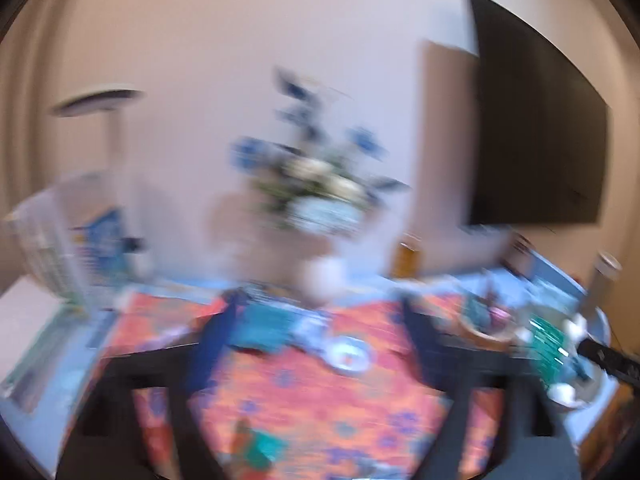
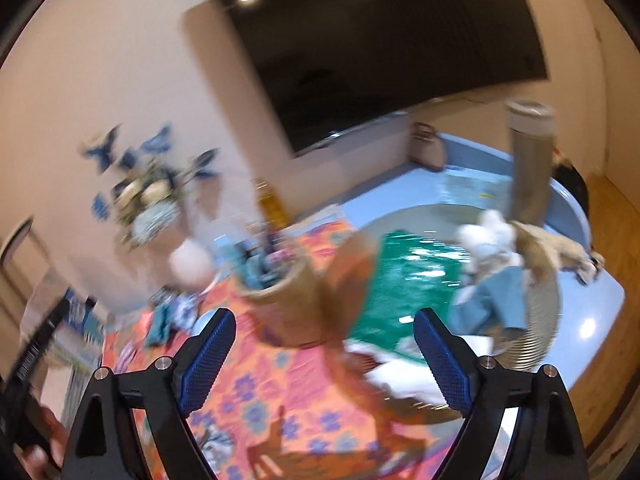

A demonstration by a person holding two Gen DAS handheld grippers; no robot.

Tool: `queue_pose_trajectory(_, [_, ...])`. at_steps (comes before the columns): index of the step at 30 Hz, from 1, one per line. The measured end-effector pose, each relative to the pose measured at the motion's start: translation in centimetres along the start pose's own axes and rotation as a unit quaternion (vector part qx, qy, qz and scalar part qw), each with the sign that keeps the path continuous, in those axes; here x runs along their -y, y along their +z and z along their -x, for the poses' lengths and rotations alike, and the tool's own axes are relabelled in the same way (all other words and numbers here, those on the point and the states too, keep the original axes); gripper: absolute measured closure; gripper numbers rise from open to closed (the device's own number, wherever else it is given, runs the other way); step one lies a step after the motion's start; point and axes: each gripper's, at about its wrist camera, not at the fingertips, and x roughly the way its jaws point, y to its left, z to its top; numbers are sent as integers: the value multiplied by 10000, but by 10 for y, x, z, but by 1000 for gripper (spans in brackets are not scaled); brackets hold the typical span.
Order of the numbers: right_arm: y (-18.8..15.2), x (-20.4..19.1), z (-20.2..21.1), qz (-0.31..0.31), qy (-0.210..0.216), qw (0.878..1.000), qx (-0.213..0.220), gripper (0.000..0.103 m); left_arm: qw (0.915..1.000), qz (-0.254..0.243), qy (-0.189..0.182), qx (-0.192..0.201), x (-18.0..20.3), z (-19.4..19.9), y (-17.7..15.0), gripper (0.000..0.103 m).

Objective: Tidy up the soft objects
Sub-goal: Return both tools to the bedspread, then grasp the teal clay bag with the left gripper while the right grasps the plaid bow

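No writing is legible in either view; both are motion-blurred. White marks on a black bar at the left edge of the right wrist view cannot be read.

Left gripper [image 1: 316, 344]: 2 blue-padded fingers spread wide, nothing between them. It is above an orange floral cloth [image 1: 312, 408].

Right gripper [image 2: 324, 356]: 2 fingers w/ blue ribbed pads [image 2: 206, 364], spread apart, holding nothing.

Count, right wrist view:
- 1 tan basket [image 2: 288, 300], on the orange cloth, stuffed w/ blue and pink fabric items; exact no. cannot be told.
- 1 wicker tray [image 2: 540, 340], right of the basket, holding 1 green sequin cloth [image 2: 404, 280].
- 1 white plush in blue garment [image 2: 492, 272], at the tray's right rim.
- 1 tan plush [image 2: 560, 252], just beside the white plush, lying over the tray rim.
- 1 loose pile of blue/white fabric [image 2: 172, 312], on the cloth left of the basket.
- 1 tall beige tumbler [image 2: 530, 168], upright behind the plush toys.
- 1 flower vase [image 2: 154, 204] w/ blue butterfly trim.
- 1 wall TV [image 2: 380, 40], dark.

Left wrist view: 1 small round dish [image 1: 348, 354] lies on the orange cloth beyond the fingers.
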Motion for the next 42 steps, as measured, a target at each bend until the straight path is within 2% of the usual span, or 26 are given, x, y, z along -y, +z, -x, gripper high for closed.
queue_pose_trajectory(1, [-3, -17, -1, 174, 71, 9998, -26, 10, 9998, 59, 140, 144, -18, 8, 0, 1])
queue_pose_trajectory(3, [-12, -45, -5, 447, 222, 9987, -107, 2, 9991, 7, 348, 240, -52, 20, -3, 1])
queue_pose_trajectory(6, [-32, -91, -21, 879, 574, 9940, -306, 0, 9969, -115, 738, 253, -82, 19, -22, 1])
queue_pose_trajectory(9, [-63, -139, -48, 1418, 710, 9858, -549, 0, 9948, -10, 1019, -84, -111, -5, -49, 1])
queue_pose_trajectory(11, [-85, -162, -67, 1753, 728, 9794, -688, 0, 9946, 139, 967, -349, -129, -28, -73, 1])
queue_pose_trajectory(16, [-146, -201, -115, 2777, 267, 9578, -695, 0, 9916, -15, 1036, -772, -148, -66, -123, 1])
queue_pose_trajectory(18, [-156, -198, -128, 2794, 185, 9564, -834, 0, 9917, 101, 829, -974, -155, -75, -139, 1])
queue_pose_trajectory(21, [-161, -189, -149, 2553, 103, 9613, -1029, 0, 9890, 313, 668, -1284, -162, -84, -150, 1])
queue_pose_trajectory(25, [-150, -175, -158, 2098, 196, 9708, -1149, 0, 9877, 467, 448, -1425, -165, -89, -152, 1])
queue_pose_trajectory(29, [-145, -163, -167, 1764, 173, 9744, -1383, 0, 9874, 364, 335, -1504, -161, -92, -155, 1])
queue_pose_trajectory(33, [-148, -166, -168, 1853, 99, 9727, -1396, 0, 9878, 216, 241, -1524, -156, -93, -156, 1])
queue_pose_trajectory(38, [-153, -174, -173, 2115, -44, 9662, -1473, 0, 9860, 275, 127, -1642, -158, -97, -157, 1])
queue_pose_trajectory(42, [-153, -172, -174, 2050, -32, 9674, -1486, 0, 9853, 223, 139, -1691, -156, -99, -157, 1])
